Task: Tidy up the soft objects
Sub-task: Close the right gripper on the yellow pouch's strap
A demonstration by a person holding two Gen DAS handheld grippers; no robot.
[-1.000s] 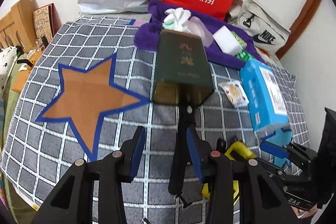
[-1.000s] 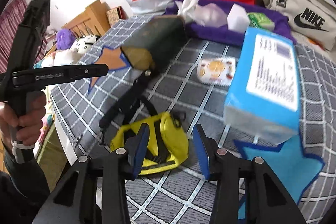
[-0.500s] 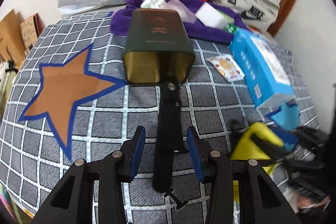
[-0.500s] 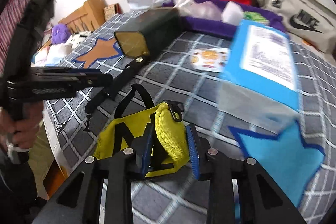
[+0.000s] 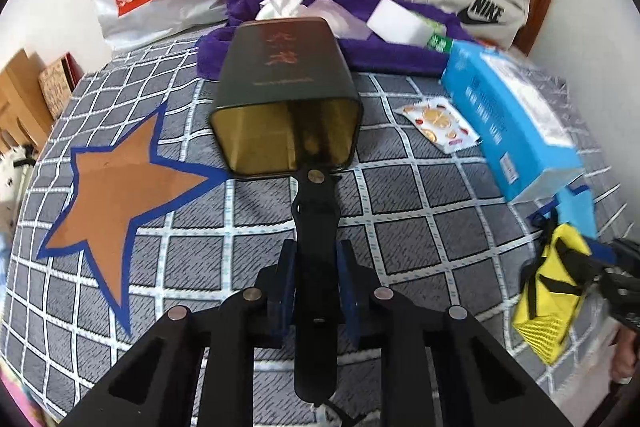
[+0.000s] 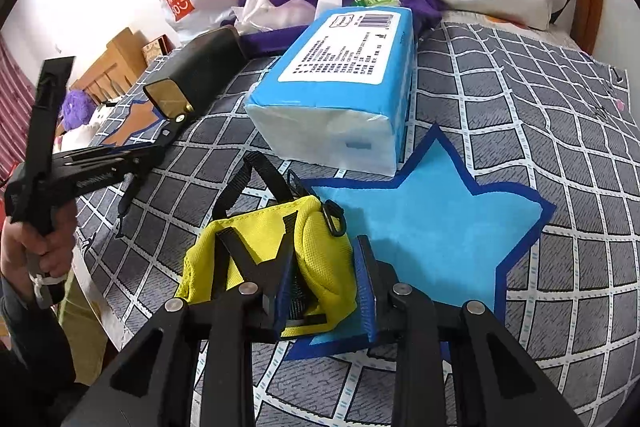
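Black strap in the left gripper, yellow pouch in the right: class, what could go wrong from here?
1. The left gripper pinches the black strap; pulling might drag the dark green tin.
2. The right gripper squeezes only one end of the yellow pouch, which may slip or snag the blue tissue pack.

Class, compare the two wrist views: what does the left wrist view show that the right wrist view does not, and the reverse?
Left wrist view only: the fruit-print sachet and the white sponge block.
Right wrist view only: the whole blue star, a purple plush, and the person's hand holding the left tool.
Both: the yellow pouch, the blue tissue pack and the dark green box.
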